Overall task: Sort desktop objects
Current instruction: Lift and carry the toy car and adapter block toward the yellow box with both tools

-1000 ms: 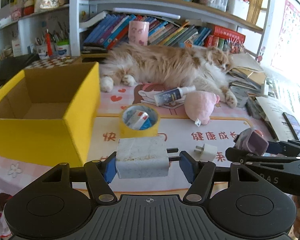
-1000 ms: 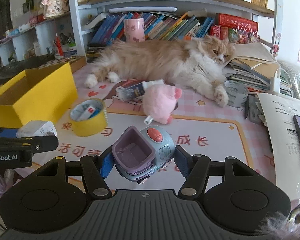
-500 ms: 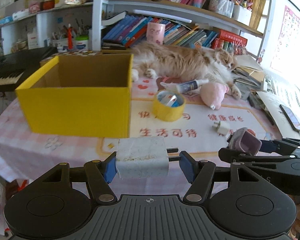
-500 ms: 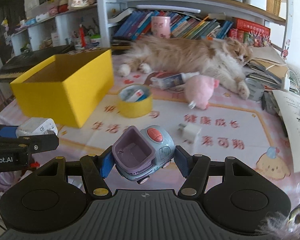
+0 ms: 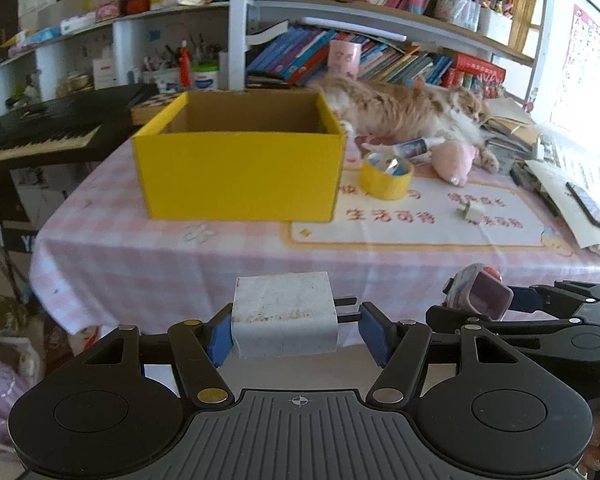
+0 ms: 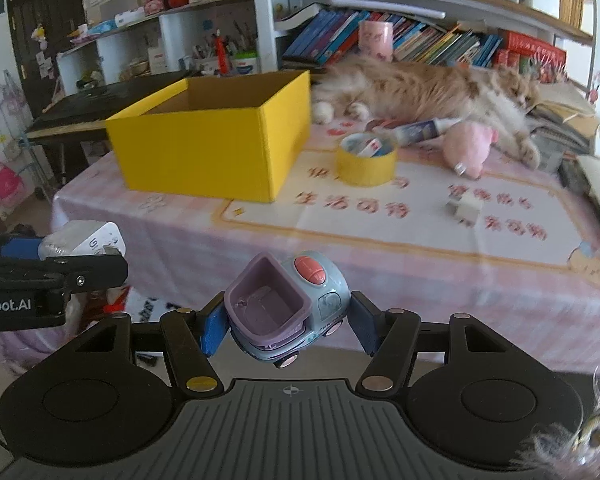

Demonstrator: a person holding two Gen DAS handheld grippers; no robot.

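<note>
Yellow cardboard, matte and square-cornered: the open box [image 5: 240, 172] is your landmark, standing on a pink checked tablecloth [image 5: 140, 252]. Your left gripper [image 5: 296, 326] is partly closed on a white plastic charger block [image 5: 284, 314], scuffed and boxy, one pad on its body and the other against its two prongs. Your right gripper [image 6: 286, 322] pinches a glossy blue-grey toy car [image 6: 288, 304] with a purple scoop and a red button. Both are held in the air off the near table edge, in front of the box. Just right of the box sits a yellow tape roll [image 5: 386, 178]; farther right, a small white plug [image 5: 471, 213] lies on a printed mat [image 5: 420, 232]. Behind the tape roll lie a soft pink plush [image 5: 454, 162] and a white tube [image 5: 418, 146]. A fluffy ginger cat [image 5: 408, 110] sprawls behind the box's right corner, before crowded bookshelves [image 5: 380, 60]. A black keyboard [image 5: 40, 130] stands left of the box.
</note>
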